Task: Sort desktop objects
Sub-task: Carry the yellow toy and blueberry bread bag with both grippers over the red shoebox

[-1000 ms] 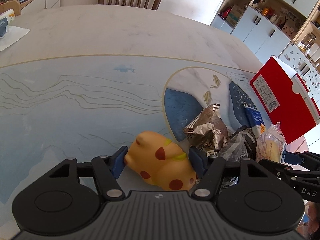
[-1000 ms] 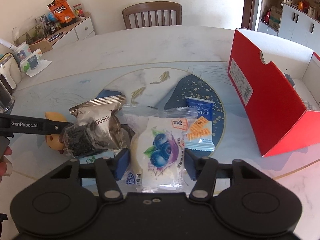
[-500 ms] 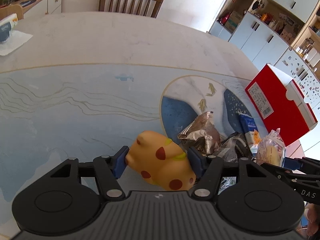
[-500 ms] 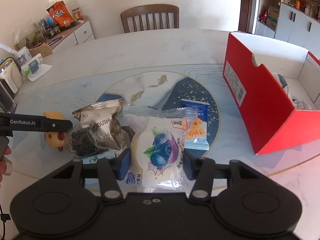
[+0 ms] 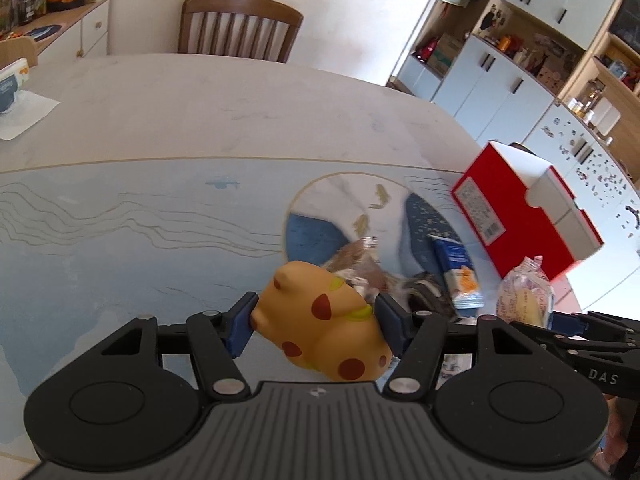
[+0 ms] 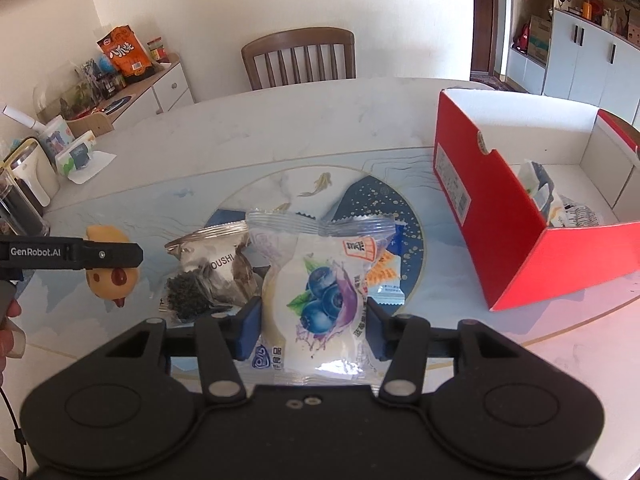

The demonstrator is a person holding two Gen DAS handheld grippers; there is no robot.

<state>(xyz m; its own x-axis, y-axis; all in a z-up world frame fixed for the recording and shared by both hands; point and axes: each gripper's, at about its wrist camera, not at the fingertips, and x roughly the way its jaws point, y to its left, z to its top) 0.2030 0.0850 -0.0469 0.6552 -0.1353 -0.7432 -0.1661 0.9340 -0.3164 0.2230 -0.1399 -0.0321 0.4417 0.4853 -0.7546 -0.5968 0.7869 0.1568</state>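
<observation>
Nearest the left wrist camera, the left gripper (image 5: pixel 316 322) had its blue pads pressed against both flanks of an orange spotted toy animal (image 5: pixel 326 326), holding it clear of the blue patterned mat (image 5: pixel 120 248). In the right wrist view the right gripper (image 6: pixel 312 330) was clamped on a clear blueberry-print bread packet (image 6: pixel 320 288), its top seam standing up between the fingers. Just beyond lay a silver snack bag (image 6: pixel 212 268) and a small blue and orange cracker packet (image 6: pixel 386 276), both on the round fish-patterned part of the mat; the silver bag was blurred in the left view, so its exact position there was hard to tell. Farther right stood an open red box (image 6: pixel 500 216) with what seemed to be wrappers inside. A wooden chair (image 6: pixel 298 58) stood at the far edge of the table (image 6: pixel 280 120).
</observation>
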